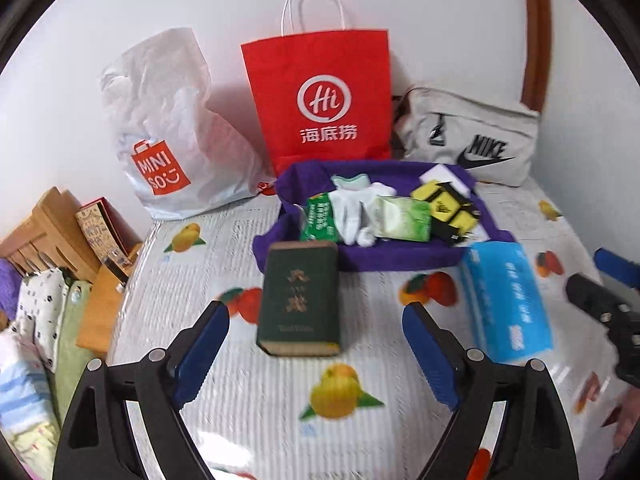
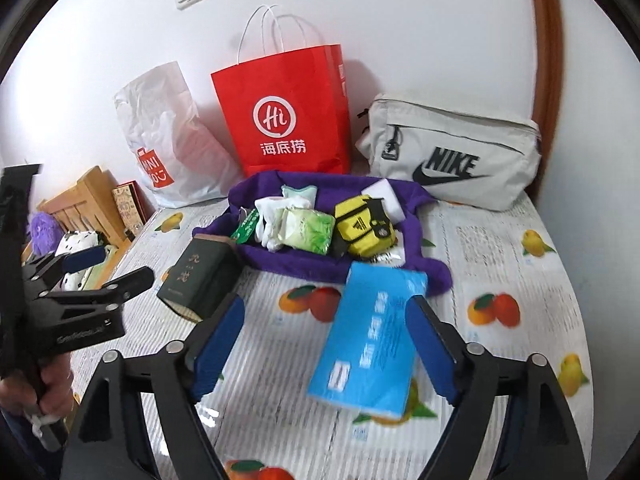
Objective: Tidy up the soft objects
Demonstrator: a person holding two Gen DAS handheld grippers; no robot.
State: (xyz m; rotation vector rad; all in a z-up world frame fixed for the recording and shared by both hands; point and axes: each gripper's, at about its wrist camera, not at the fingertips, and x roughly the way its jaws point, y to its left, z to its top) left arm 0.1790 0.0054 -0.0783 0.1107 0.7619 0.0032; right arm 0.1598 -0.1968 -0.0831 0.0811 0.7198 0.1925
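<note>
A purple cloth [image 1: 400,258] [image 2: 304,262] lies on the bed with green tissue packs [image 1: 404,218] [image 2: 308,230], white socks [image 1: 356,208] and a yellow pouch [image 1: 448,208] [image 2: 362,226] on it. A dark green box [image 1: 300,300] [image 2: 200,276] lies in front of it, just beyond my open left gripper [image 1: 316,322]. A blue tissue pack [image 1: 506,300] [image 2: 368,340] lies between the fingers of my open right gripper [image 2: 328,320], not clamped.
A red paper bag [image 1: 320,96] [image 2: 286,116], a white Miniso bag [image 1: 172,132] [image 2: 164,140] and a grey Nike bag [image 1: 472,140] [image 2: 452,152] stand against the wall. A wooden headboard [image 1: 48,232] is at the left. The fruit-print sheet [image 1: 340,392] covers the bed.
</note>
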